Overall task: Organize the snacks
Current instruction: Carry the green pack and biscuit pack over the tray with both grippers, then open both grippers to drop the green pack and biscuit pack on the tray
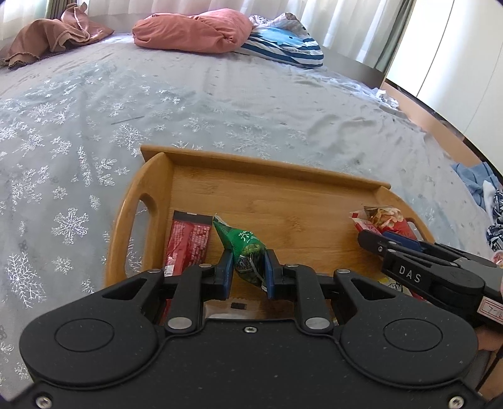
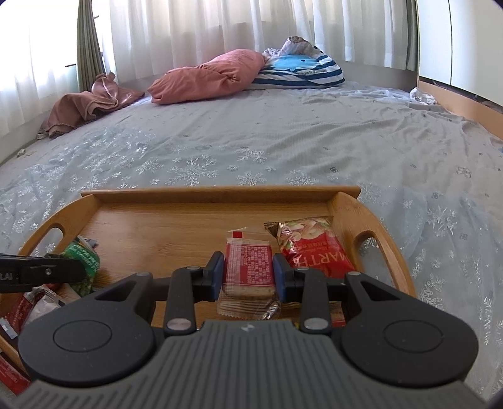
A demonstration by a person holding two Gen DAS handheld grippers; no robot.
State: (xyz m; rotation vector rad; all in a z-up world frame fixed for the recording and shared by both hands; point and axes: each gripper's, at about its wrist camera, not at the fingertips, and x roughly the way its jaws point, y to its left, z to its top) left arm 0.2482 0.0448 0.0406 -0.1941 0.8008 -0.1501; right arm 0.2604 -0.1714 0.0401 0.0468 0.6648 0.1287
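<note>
A bamboo tray [image 1: 270, 171] with cut-out handles lies on the bed; it also shows in the right wrist view [image 2: 220, 191]. My left gripper [image 1: 248, 267] is shut on a green snack packet [image 1: 246, 250] over the tray's near left part. A red stick packet [image 1: 188, 242] lies flat just left of it. My right gripper [image 2: 248, 272] is shut on a clear-wrapped biscuit packet with a red label [image 2: 248, 267] over the tray's right half. A red nut bag [image 2: 309, 245] lies by the right handle. The green packet also shows at the left of the right wrist view [image 2: 83, 256].
The tray sits on a grey snowflake bedspread [image 1: 157, 100]. A pink pillow [image 1: 191, 30], a striped blue cushion [image 1: 283, 42] and brown cloth [image 1: 53, 34] lie at the far end. More red packets [image 2: 19, 311] lie at the tray's near left corner. Blue clothes [image 1: 481, 185] lie at the right.
</note>
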